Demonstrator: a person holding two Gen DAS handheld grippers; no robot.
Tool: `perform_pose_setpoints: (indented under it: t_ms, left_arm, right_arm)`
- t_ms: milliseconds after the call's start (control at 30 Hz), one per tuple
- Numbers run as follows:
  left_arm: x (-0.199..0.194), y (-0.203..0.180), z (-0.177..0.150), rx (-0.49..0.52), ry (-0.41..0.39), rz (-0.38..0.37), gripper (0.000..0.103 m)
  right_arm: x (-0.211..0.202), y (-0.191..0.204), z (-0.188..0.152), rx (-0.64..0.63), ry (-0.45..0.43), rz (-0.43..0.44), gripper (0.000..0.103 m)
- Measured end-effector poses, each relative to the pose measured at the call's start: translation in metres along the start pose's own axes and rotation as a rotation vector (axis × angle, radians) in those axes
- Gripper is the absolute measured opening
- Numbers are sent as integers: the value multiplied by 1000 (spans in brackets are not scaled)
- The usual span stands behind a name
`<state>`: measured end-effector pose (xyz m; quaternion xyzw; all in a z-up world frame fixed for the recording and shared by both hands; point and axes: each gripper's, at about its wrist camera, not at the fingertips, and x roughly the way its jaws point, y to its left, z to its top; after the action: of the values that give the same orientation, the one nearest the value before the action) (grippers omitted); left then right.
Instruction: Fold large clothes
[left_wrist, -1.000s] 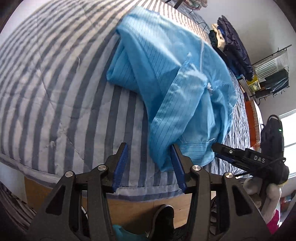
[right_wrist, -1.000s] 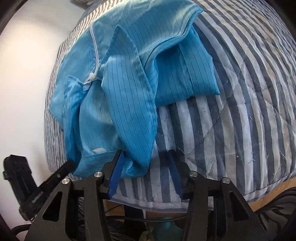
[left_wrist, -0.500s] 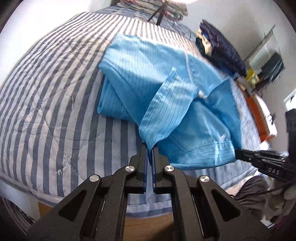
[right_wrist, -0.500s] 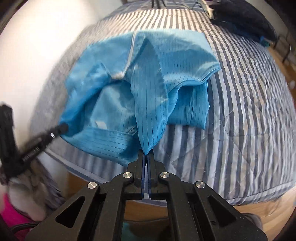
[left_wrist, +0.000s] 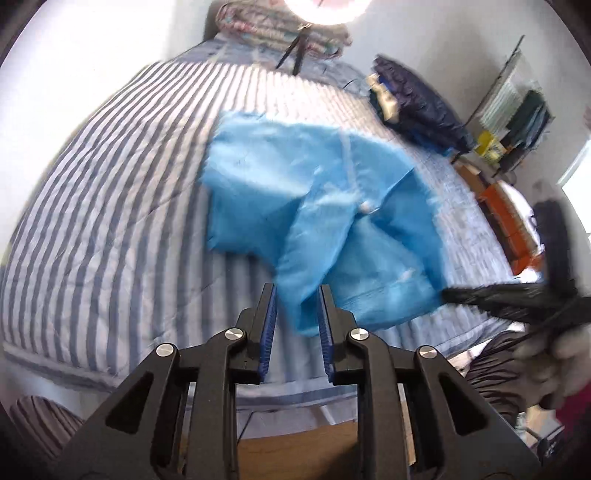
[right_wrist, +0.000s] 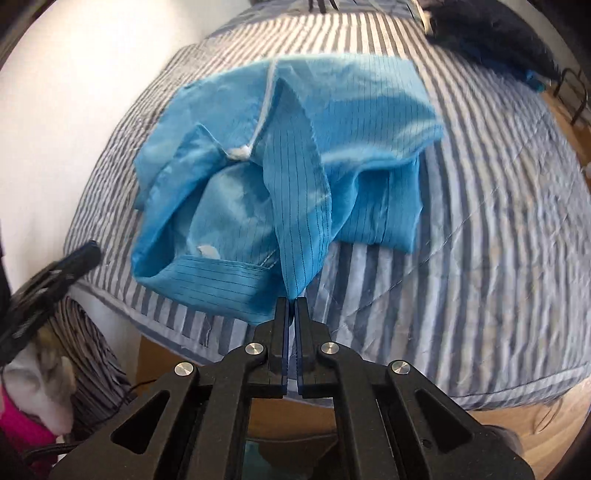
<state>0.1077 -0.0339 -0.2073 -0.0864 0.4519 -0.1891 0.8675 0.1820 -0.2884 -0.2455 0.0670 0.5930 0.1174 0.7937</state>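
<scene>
Jaws: right gripper (right_wrist: 294, 301) pinching crumpled blue pinstriped garment (right_wrist: 295, 147); left gripper (left_wrist: 297, 291) reopening, fabric between.

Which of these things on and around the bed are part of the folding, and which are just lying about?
Part of the job:
- light blue pinstriped garment
- right gripper, shut on a corner of it
- left gripper, jaws just reopened, cloth between them
- striped quilted bedspread, the work surface

Lying about:
- dark navy clothes pile
- folded patterned blanket
- wire rack
</scene>
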Motion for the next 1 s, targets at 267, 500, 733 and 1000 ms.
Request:
perform_pose_setpoints:
  t_ms: [267, 500, 733, 1000]
  left_arm:
    - [75, -63, 28, 154, 147, -159, 20]
    - [126, -72, -2, 263, 239, -83, 20]
    - [80, -55, 13, 204, 215, -141, 20]
    - [36, 11, 84, 38, 28, -59, 20]
  right_arm:
    - [-2, 0, 1, 15, -6, -19, 1]
    - [-26, 16, 0, -71, -69, -63, 0]
    - [-16, -13, -4, -9, -81, 84, 0]
    - [-56, -44, 38, 13, -318, 102, 0]
